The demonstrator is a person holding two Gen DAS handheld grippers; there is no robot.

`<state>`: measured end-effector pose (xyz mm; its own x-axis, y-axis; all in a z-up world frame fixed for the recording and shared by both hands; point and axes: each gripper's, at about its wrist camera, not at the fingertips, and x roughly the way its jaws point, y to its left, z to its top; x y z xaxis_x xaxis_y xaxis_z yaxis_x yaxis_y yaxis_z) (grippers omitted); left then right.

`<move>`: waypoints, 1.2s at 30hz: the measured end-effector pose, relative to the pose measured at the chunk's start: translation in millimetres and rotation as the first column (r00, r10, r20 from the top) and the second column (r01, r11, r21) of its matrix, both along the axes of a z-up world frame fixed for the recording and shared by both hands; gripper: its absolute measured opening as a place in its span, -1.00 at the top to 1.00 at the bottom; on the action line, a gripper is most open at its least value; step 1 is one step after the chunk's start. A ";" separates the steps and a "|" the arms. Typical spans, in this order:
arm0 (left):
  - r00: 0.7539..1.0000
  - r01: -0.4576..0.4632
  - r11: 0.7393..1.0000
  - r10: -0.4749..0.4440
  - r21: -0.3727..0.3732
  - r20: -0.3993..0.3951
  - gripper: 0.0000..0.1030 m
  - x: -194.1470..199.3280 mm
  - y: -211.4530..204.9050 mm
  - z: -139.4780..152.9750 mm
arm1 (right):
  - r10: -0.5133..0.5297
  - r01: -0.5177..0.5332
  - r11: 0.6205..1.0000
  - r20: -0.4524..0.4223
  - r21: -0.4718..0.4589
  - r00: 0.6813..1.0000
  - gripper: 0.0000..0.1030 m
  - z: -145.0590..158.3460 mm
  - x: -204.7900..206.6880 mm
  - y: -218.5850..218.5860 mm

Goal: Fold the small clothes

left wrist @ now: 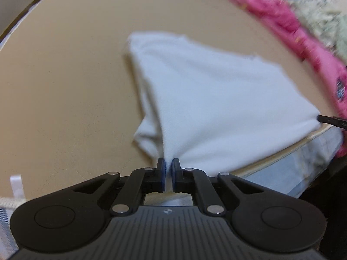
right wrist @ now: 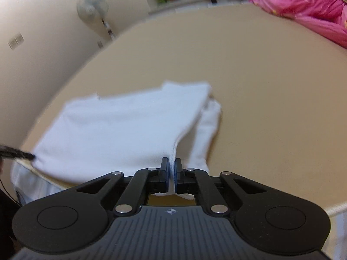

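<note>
A white garment lies partly folded on the tan bed surface. My left gripper is shut on the garment's near corner, with white cloth pinched between the blue pads. The tip of the other gripper pokes in at the right edge of the left wrist view, at the garment's far corner. In the right wrist view the same white garment is stretched across, and my right gripper is shut on its near edge. The left gripper's tip shows at the far left.
A pink quilt and a pale patterned blanket are heaped along the far right; the quilt also shows in the right wrist view. The bed's near edge runs under the garment. A standing fan stands by the wall.
</note>
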<state>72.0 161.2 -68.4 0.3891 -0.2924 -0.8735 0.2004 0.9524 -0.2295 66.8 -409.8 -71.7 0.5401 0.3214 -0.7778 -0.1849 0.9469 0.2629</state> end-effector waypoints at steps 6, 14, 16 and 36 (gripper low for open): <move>1.000 -0.024 1.000 0.024 0.016 -0.015 0.31 5.0 -3.7 0.0 | 0.014 -0.021 0.994 -0.068 -0.110 0.998 0.83 -14.0 3.0 11.1; 0.989 -0.024 0.998 0.031 -0.053 0.142 0.25 10.0 -10.8 28.2 | -0.175 0.174 0.985 0.168 0.016 0.970 0.56 17.8 1.5 -10.9; 0.992 0.009 1.000 -0.005 -0.024 0.124 0.25 13.5 -21.0 22.3 | -0.115 0.113 0.993 0.155 0.024 0.981 0.46 13.5 5.0 -0.2; 0.990 -0.117 0.993 0.116 0.009 0.086 -0.06 18.1 1.5 17.5 | -0.023 0.068 0.987 0.287 -0.148 0.958 0.23 48.9 20.9 17.5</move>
<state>90.1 162.7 -50.9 0.4930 -0.2289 -0.8394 0.1063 0.9734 -0.2030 87.6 -392.3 -22.8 0.7567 0.1796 -0.6286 -0.1865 0.9809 0.0557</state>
